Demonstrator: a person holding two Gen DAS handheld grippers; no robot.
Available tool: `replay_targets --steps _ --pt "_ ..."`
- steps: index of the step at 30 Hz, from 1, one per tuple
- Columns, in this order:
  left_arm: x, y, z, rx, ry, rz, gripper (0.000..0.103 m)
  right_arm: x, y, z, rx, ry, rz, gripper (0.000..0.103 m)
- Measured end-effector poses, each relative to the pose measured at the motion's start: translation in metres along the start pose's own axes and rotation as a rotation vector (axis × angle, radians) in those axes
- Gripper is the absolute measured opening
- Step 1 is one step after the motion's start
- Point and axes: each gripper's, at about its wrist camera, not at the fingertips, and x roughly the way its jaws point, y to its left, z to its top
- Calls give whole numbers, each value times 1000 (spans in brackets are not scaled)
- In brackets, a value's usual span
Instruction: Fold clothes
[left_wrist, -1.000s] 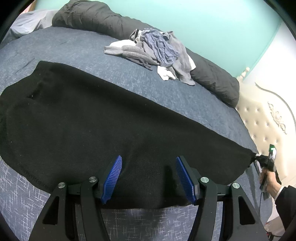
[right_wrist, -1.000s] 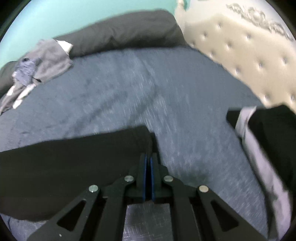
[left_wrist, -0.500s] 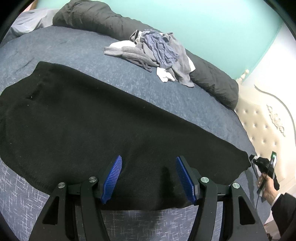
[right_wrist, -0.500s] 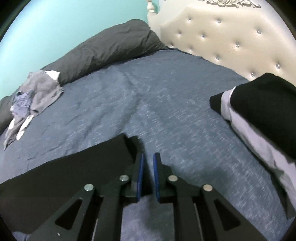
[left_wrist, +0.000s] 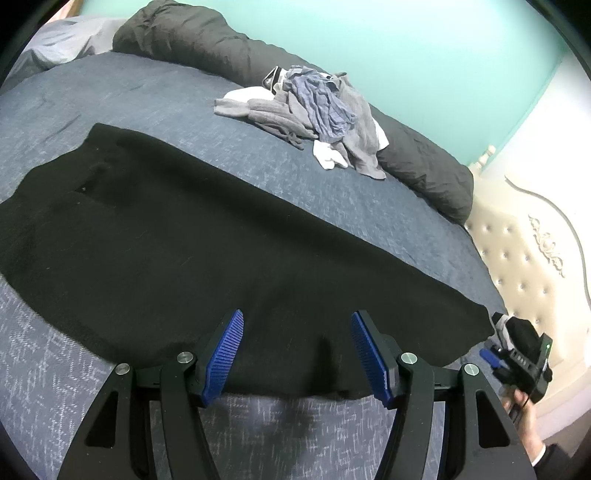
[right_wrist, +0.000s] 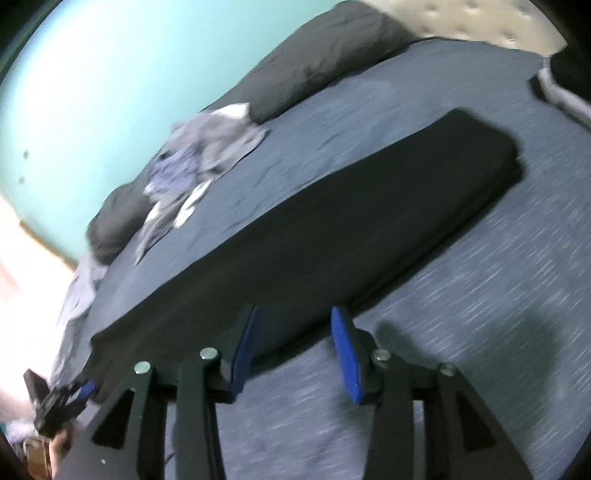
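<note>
A black garment (left_wrist: 192, 236) lies spread flat across the blue bedspread (left_wrist: 332, 184). My left gripper (left_wrist: 297, 354) stands open over the garment's near hem, and the blue pads press on nothing. In the blurred right wrist view the garment (right_wrist: 332, 221) runs as a long dark strip. My right gripper (right_wrist: 291, 350) hovers at its near edge with its jaws opening; cloth lies below the fingertips but is not pinched. A hand holds the right gripper (left_wrist: 491, 356) just off the garment's right corner. The left gripper (right_wrist: 74, 395) shows at the lower left.
A pile of grey and blue clothes (left_wrist: 317, 110) lies at the far side of the bed against a long dark pillow (left_wrist: 424, 162). A tufted cream headboard (left_wrist: 528, 258) stands on the right. A folded black and white item (right_wrist: 561, 88) sits at the top right edge.
The right gripper let go of the garment's corner, opened, swung sideways and rolled. The corner dropped flat on the bed. The left gripper kept still and open.
</note>
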Motion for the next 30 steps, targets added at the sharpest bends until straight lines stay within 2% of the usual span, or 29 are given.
replay_targets --steps 4,7,15,20,30 --pt "-11 9 -2 -1 -3 11 65 5 34 -31 24 36 128 42" --pt "-18 20 -3 -19 -3 18 65 9 51 -52 56 69 177 42" --pt "-38 62 -5 -67 -22 76 65 11 95 -105 26 138 237 42" --pt "-45 74 -12 -53 -17 116 65 22 110 -128 -4 178 246 42" --pt "-41 74 -26 -32 31 98 65 40 151 -149 -78 199 294 42"
